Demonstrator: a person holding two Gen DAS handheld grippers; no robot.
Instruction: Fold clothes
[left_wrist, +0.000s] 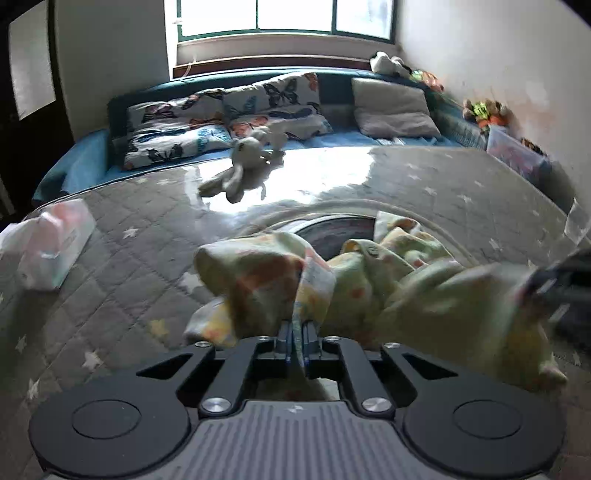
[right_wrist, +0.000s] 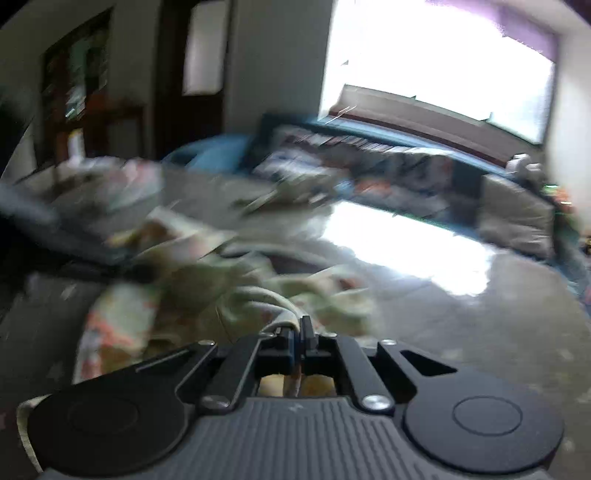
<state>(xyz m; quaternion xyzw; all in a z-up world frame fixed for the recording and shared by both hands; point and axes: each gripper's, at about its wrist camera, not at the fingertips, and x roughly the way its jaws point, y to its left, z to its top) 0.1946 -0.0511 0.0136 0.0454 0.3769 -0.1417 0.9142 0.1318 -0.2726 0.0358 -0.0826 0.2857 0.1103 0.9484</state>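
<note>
Left wrist view: the left gripper (left_wrist: 297, 334) has its jaws clenched on a thin edge of the pale printed garment (left_wrist: 369, 280), the cloth running straight up out of the pinch. The right wrist view is smeared, yet the right gripper (right_wrist: 298, 328) likewise has its jaws clamped on a ribbed hem of the same garment (right_wrist: 229, 291), with a strip of it trailing back under the fingers.

Outward from both grips the garment lies bunched on the grey quilted bed cover (left_wrist: 140, 266), near the front edge, well apart from the stuffed rabbit (left_wrist: 243, 166) and the pillows (left_wrist: 221, 114) by the window.

I judge this the spreading step: two edges gripped, nothing folded. The next move calls for drawing the grippers apart and laying the cloth flat.

Crumpled as it is, the garment's heading cannot be told; the heap's long axis runs roughly from one gripper to the other.
</note>
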